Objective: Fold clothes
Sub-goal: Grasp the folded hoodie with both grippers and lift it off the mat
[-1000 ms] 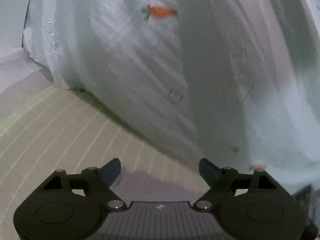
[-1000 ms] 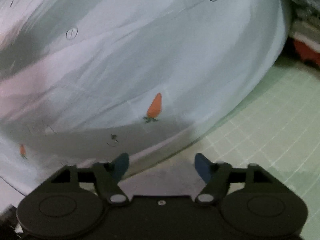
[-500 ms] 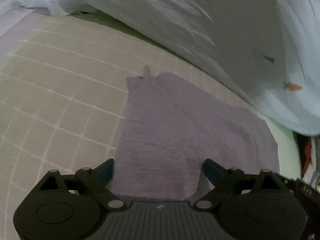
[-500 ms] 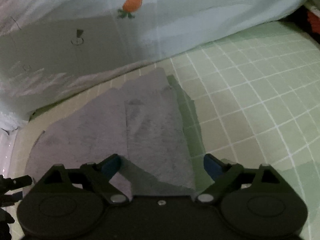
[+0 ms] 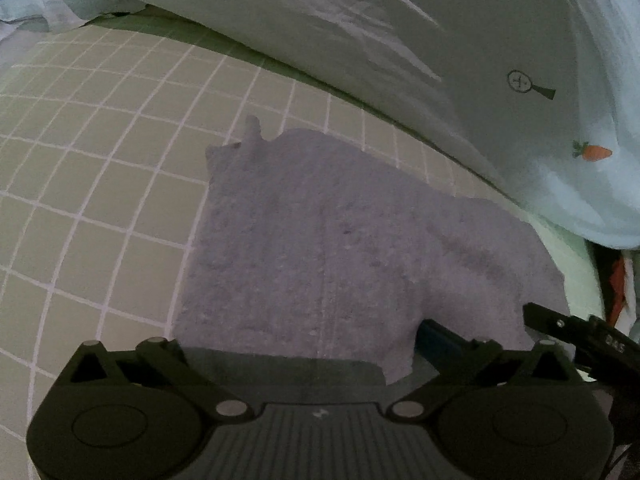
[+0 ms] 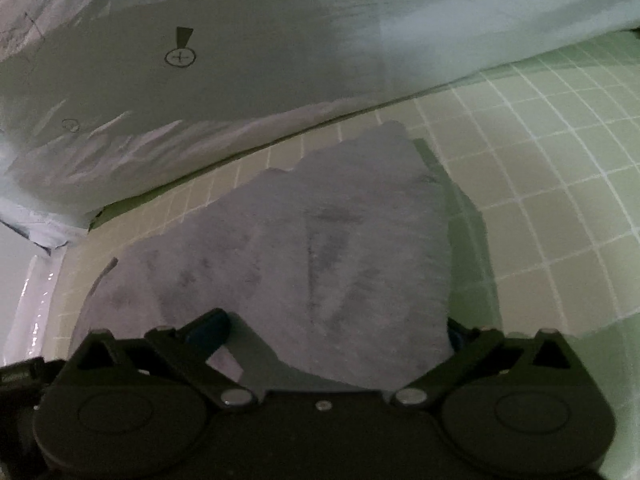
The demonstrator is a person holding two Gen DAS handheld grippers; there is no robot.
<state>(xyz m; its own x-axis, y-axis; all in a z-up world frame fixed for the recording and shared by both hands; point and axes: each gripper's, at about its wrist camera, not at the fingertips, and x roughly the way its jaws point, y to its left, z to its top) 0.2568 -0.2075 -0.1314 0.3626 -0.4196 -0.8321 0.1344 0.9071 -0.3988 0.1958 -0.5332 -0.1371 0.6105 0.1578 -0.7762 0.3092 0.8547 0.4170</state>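
Note:
A fuzzy grey garment lies flat on the green grid mat. My left gripper hangs low over its near edge, jaws opening wide, and the cloth lies between its fingers with no pad pressing on it. Its blue right fingertip rests at the cloth's near right corner. In the right wrist view the same garment spreads ahead. My right gripper straddles its near edge, jaws also opening, gripping nothing. Part of the right gripper shows at the left view's right edge.
A pale sheet printed with carrots is heaped along the mat's far side, close behind the garment. Bare mat stretches to the right. Red and dark cloth shows at the far right.
Both views have tipped down from the carrot sheet onto the grey garment. Both grippers came lower and nearer its near edge, and their jaws spread wider.

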